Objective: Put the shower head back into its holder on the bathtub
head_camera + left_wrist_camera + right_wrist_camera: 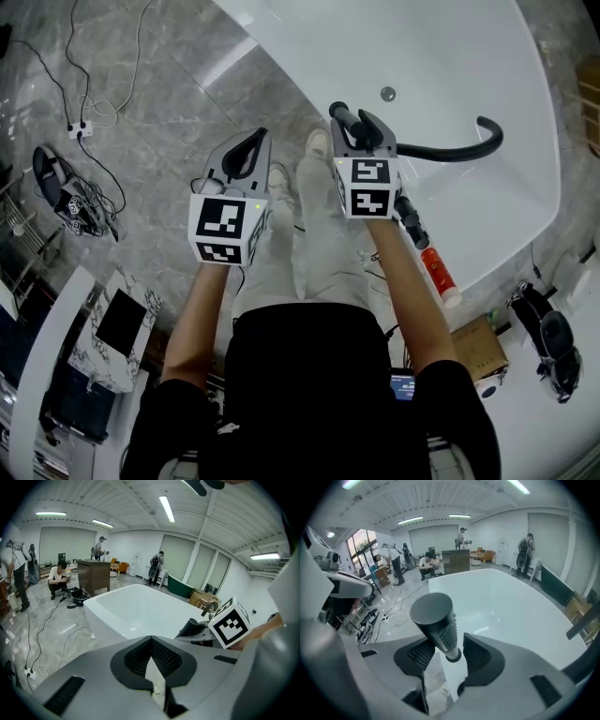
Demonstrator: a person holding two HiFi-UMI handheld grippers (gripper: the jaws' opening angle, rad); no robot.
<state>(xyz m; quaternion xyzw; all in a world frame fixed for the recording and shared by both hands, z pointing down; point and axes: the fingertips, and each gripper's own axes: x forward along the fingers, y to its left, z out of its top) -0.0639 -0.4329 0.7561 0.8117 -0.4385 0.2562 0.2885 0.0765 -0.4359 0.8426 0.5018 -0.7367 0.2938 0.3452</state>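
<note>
Person stands at the near rim of the bathtub (pixel 469 66), both grippers held out in front. The right gripper (pixel 362 124) is over that rim with its jaws apart and the shower head (pixel 435 616) standing between them. It has a black ribbed stick handle with the flat round end toward the camera. It leans on the left pad with a thin gap at the right pad, so I read it as loose between the jaws, not clamped.

In the head view the handle slants along the near rim and comes out below the marker cube (pixel 367 186), pointing toward an orange tube (pixel 437 272) lying on the same rim. The holder is not seen; it is hidden under the gripper and forearm. Probably the handle is seated or nearly seated, which would explain the slack jaws, but I can't confirm that; if it is not seated, it could slide off the rim.

A black curved pipe (pixel 469 150) arches from beside the gripper out over the basin; hose or spout, can't tell. The left gripper (pixel 255 142) hangs over the floor (pixel 169 103) just outside the tub, tips together with nothing in them; it looks like the spare hand, kept clear of the work.

Writing: only black-and-white square patterns on the cubes, no letters. Print on the orange tube and on the cardboard box (pixel 480 345) near the tub's corner is too small to read.
</note>
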